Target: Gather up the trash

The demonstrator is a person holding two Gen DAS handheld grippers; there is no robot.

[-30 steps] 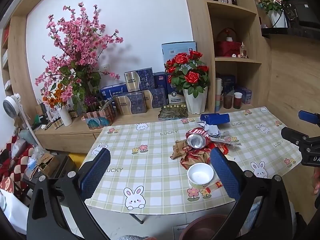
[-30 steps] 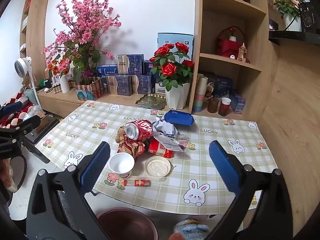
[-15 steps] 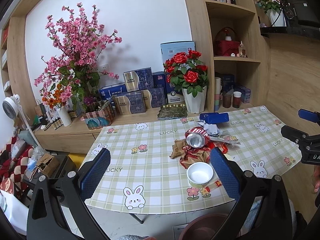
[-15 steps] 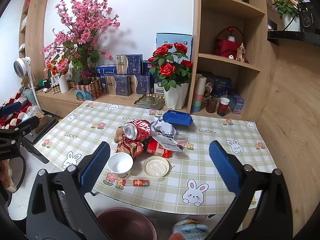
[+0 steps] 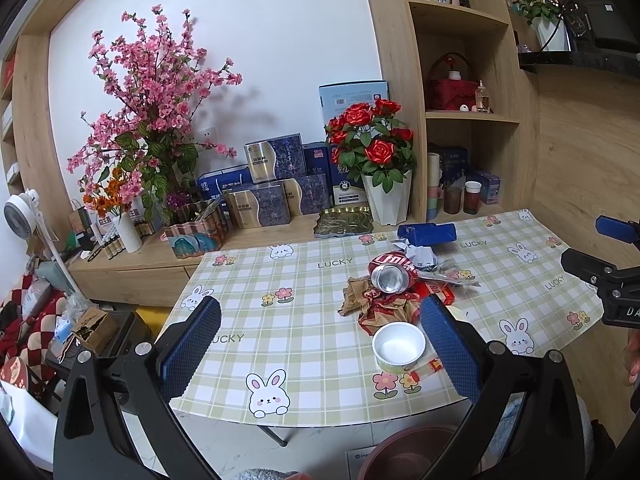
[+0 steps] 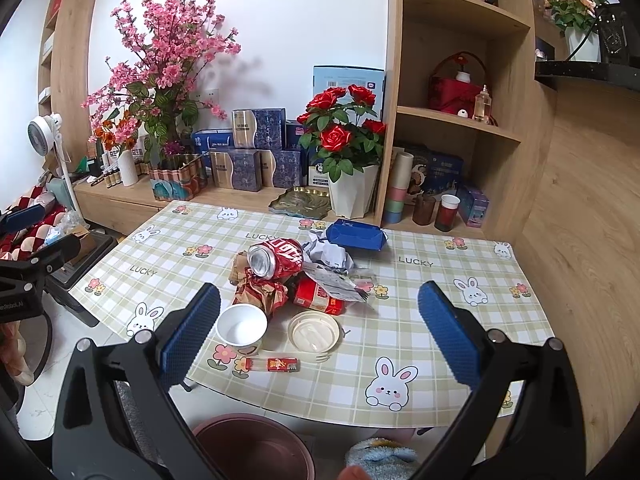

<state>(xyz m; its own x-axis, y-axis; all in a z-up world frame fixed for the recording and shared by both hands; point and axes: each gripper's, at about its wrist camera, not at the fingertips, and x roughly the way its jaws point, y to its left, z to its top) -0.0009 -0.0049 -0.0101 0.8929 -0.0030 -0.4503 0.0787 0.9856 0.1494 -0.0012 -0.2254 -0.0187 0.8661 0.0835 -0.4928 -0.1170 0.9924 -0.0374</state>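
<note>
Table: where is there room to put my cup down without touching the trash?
Free: the left half of the table, left of the red can, and the right side past the blue box. Crowded: the middle, around the can, white cup and wrappers.

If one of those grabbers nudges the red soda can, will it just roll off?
Probably a little: the can lies on its side, so it may roll. It looks dented and rests against crumpled wrappers, which should check it. Likely empty, so light and easily squashed.

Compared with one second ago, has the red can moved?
No. The red can still lies on the wrappers, beside the LUCKY print on the tablecloth.
</note>
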